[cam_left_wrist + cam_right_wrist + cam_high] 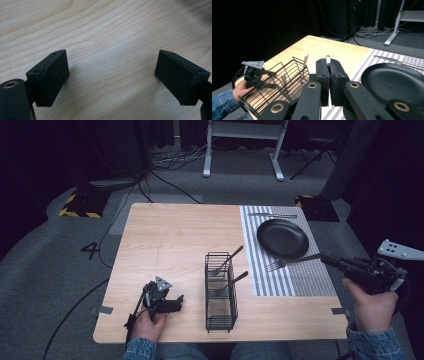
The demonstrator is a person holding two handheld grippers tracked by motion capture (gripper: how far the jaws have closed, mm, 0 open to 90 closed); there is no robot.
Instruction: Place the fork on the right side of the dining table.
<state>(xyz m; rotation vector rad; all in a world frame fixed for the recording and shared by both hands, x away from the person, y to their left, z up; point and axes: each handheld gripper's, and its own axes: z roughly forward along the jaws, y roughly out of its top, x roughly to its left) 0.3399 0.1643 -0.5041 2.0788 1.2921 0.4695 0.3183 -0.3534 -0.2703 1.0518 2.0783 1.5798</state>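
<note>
Right hand-held gripper (326,258) clamps fork (292,262) beside plate (282,238).

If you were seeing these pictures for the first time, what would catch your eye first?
Probably the right hand-held gripper, shut on a fork held level over the striped placemat, just in front of the black plate. Next, the black wire basket at the table's middle, with two more forks leaning out of it. The left hand-held gripper rests open on the bare wood near the front edge.
</note>
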